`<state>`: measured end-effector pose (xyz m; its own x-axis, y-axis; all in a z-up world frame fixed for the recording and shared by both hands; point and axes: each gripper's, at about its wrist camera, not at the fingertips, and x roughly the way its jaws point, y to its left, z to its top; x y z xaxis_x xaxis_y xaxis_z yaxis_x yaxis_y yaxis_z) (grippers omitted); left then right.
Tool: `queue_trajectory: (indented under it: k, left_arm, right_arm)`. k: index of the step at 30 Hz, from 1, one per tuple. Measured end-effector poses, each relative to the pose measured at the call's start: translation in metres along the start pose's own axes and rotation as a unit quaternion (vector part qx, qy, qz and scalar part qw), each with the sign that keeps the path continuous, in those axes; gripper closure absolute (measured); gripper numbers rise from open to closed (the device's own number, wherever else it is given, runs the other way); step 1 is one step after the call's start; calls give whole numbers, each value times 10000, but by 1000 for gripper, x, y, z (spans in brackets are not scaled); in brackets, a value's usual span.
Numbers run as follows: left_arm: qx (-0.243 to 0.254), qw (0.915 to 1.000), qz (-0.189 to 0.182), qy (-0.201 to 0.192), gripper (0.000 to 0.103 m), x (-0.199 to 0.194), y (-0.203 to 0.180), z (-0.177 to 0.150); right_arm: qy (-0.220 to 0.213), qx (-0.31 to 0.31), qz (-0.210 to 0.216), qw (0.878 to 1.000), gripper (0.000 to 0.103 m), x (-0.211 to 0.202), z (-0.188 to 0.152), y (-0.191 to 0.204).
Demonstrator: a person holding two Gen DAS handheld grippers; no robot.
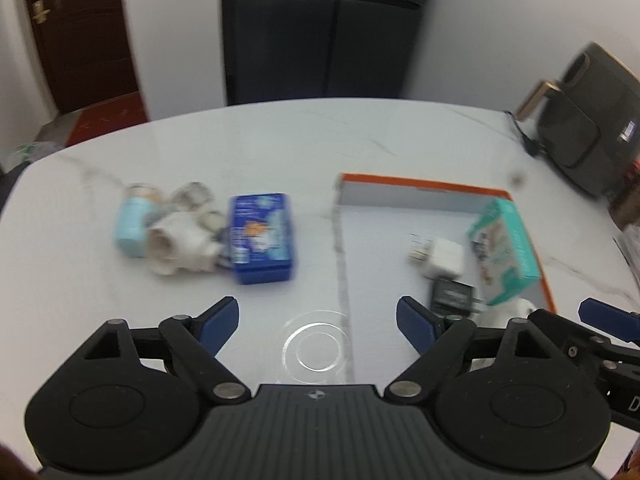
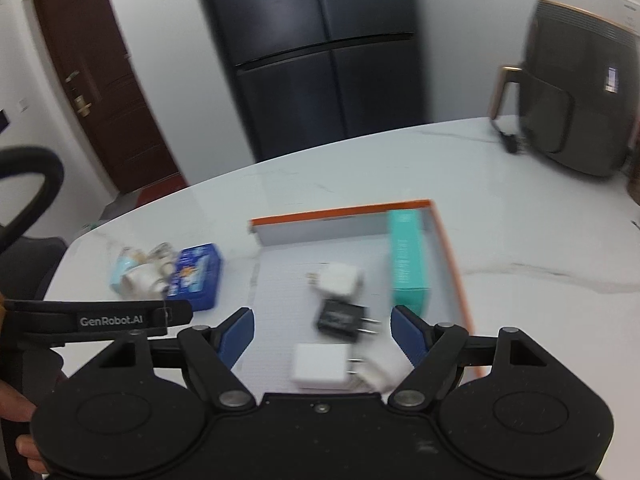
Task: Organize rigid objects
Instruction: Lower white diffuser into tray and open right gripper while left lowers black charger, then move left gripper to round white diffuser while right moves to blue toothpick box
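Note:
An orange-rimmed shallow box [image 1: 424, 182] [image 2: 340, 211] lies on the white marble table. Inside it are a teal carton [image 1: 506, 248] [image 2: 408, 254], a white charger [image 1: 442, 258] [image 2: 340, 280], a black charger [image 1: 452, 294] [image 2: 340, 316] and another white charger [image 2: 320, 366]. To the left of the box sits a pile: a blue box [image 1: 262, 238] [image 2: 196, 274], a white socket adapter [image 1: 176, 246] [image 2: 142, 280] and a pale blue bottle [image 1: 132, 224]. My left gripper [image 1: 318, 322] hovers open over bare table beside the box. My right gripper [image 2: 322, 334] is open above the chargers, holding nothing.
A dark air fryer [image 1: 588, 120] [image 2: 576, 96] with its cable stands at the table's far right. A black fridge [image 1: 324, 28] and a brown door [image 1: 80, 32] are behind the table. The right gripper's blue finger [image 1: 608, 318] shows at the left view's right edge.

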<state>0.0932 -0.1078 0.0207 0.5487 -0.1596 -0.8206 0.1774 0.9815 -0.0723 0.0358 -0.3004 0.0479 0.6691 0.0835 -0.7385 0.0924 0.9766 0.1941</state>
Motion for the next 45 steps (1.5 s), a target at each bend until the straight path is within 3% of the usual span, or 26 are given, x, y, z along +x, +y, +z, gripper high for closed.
queue_trajectory:
  k: [9, 20, 33, 45]
  left_arm:
    - [-508, 9982, 298, -73, 14, -14, 53, -6]
    - [-1019, 9932, 558, 58, 13, -3, 107, -20]
    - [-1374, 9895, 449, 90, 4, 51, 126, 9]
    - [-1876, 9811, 378, 299, 4, 114, 131, 28]
  right_arm:
    - [92, -427, 373, 9983, 14, 15, 4, 56]
    - [254, -644, 577, 9959, 14, 33, 0, 91]
    - [433, -413, 531, 9968, 14, 54, -1, 80]
    - [584, -252, 438, 9970, 14, 69, -1, 63]
